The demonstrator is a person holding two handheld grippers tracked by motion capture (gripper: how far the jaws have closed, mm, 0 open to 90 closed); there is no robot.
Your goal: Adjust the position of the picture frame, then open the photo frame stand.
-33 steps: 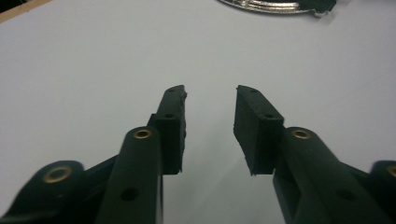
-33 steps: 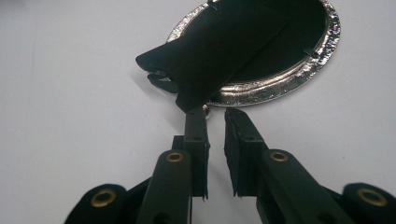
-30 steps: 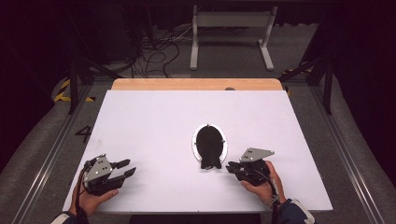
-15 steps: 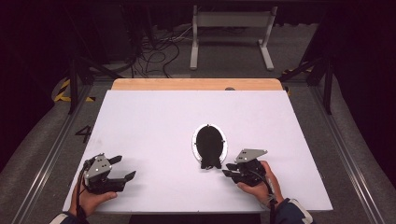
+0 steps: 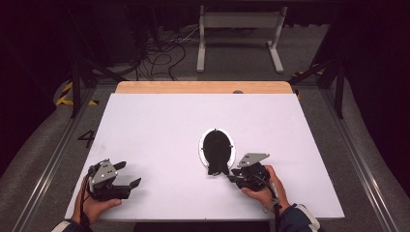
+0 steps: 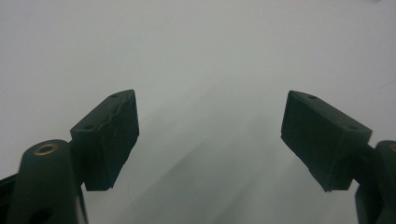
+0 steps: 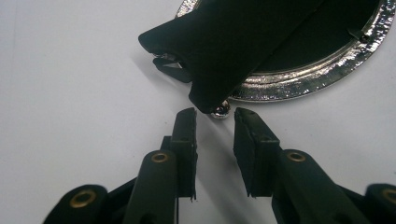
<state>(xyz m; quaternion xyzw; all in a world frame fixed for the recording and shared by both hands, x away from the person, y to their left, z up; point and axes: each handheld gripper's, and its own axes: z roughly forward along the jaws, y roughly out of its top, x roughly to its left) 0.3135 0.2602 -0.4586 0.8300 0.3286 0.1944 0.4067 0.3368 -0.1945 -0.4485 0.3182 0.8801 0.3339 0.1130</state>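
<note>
An oval frame (image 5: 217,147) with a silver rim (image 7: 317,70) lies back-up on the white table (image 5: 159,125). Its black stand leg (image 7: 233,51) points toward me and ends in a small metal stud (image 7: 220,110). My right gripper (image 5: 230,175) sits just short of that leg. Its jaws have just been opening and now stand a little apart (image 7: 215,116), with nothing between them and the stud just beyond the tips. My left gripper (image 5: 129,174) rests near the front left edge. Its jaws have just been opening and stand wide (image 6: 210,116) over bare table.
A wooden strip (image 5: 203,87) runs along the table's far edge. Behind it the floor holds cables (image 5: 159,53) and a grey metal stand (image 5: 239,29). Metal rails (image 5: 53,159) flank the table on both sides.
The left gripper's jaws have spread wider while the hand stayed put. The right gripper has edged left toward the frame's stand leg.
</note>
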